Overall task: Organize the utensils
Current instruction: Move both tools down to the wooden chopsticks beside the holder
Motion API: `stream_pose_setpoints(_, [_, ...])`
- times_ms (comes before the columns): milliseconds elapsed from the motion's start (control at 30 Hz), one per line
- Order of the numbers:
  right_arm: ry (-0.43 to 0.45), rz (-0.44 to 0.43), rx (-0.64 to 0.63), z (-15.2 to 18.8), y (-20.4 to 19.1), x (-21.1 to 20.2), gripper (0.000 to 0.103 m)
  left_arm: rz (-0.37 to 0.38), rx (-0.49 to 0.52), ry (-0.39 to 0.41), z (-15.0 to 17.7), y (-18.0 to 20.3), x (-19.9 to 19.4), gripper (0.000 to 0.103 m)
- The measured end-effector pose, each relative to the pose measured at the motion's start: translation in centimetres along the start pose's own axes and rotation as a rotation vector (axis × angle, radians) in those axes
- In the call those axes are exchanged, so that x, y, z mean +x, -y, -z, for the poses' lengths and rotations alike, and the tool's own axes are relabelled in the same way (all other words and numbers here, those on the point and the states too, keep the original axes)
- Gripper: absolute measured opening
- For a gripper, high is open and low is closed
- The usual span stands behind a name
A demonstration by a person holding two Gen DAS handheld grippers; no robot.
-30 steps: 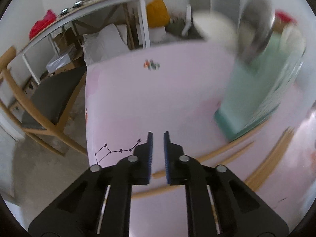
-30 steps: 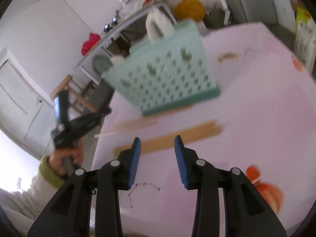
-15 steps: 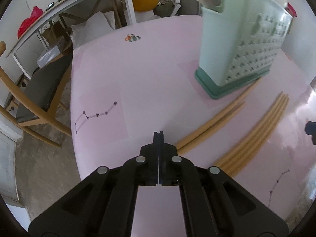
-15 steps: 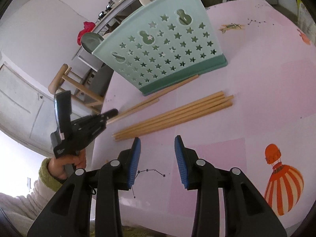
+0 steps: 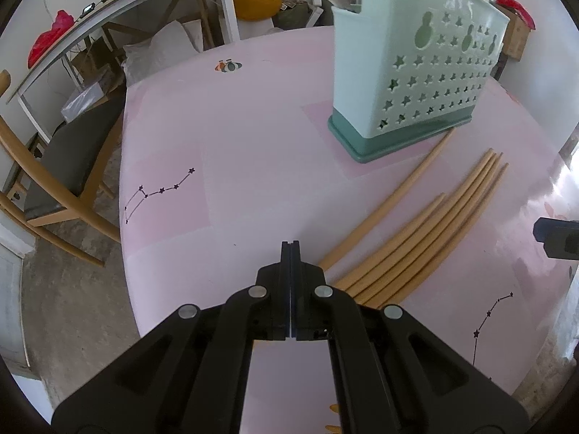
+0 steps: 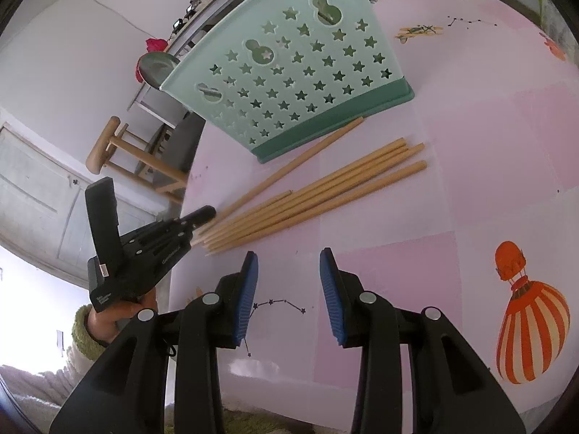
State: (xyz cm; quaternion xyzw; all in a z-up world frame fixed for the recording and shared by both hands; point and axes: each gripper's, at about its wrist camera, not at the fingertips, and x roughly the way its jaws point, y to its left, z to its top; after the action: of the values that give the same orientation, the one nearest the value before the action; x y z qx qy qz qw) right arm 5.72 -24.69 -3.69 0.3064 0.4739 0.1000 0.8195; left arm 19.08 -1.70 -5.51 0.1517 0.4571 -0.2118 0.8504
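Several wooden chopsticks (image 5: 427, 231) (image 6: 318, 188) lie side by side on the pink table, one single stick (image 5: 391, 202) (image 6: 289, 170) lying apart, nearer the holder. A mint-green utensil holder (image 5: 416, 79) (image 6: 289, 76) with star-shaped holes stands upright behind them. My left gripper (image 5: 290, 244) (image 6: 204, 213) is shut with nothing in it, its tip just left of the chopsticks' near ends. My right gripper (image 6: 289, 267) is open and empty, above the table in front of the chopsticks; its edge shows in the left wrist view (image 5: 557, 235).
A wooden chair (image 5: 54, 166) with a grey seat stands off the table's left edge. A white desk (image 5: 119, 3) with clutter is behind it. The tablecloth bears a hot-air balloon print (image 6: 528, 325). A hand in a green cuff (image 6: 108, 322) holds the left gripper.
My left gripper has shut and moved toward the chopsticks' near ends. The right gripper has sunk slightly and stays open; the holder and chopsticks now sit sharper and nearer in view.
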Motion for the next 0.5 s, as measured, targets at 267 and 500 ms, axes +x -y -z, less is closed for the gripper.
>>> stream_pose_setpoints(267, [-0.009,0.003,0.019,-0.1,0.2,0.3,0.035,0.026,0.017,-0.005,0.7,1.1,-0.6,0.0])
stream_pose_setpoints(500, [-0.019,0.007,0.032,0.0,0.5,0.6,0.035,0.052,0.037,-0.01,1.3,2.1,-1.2,0.0])
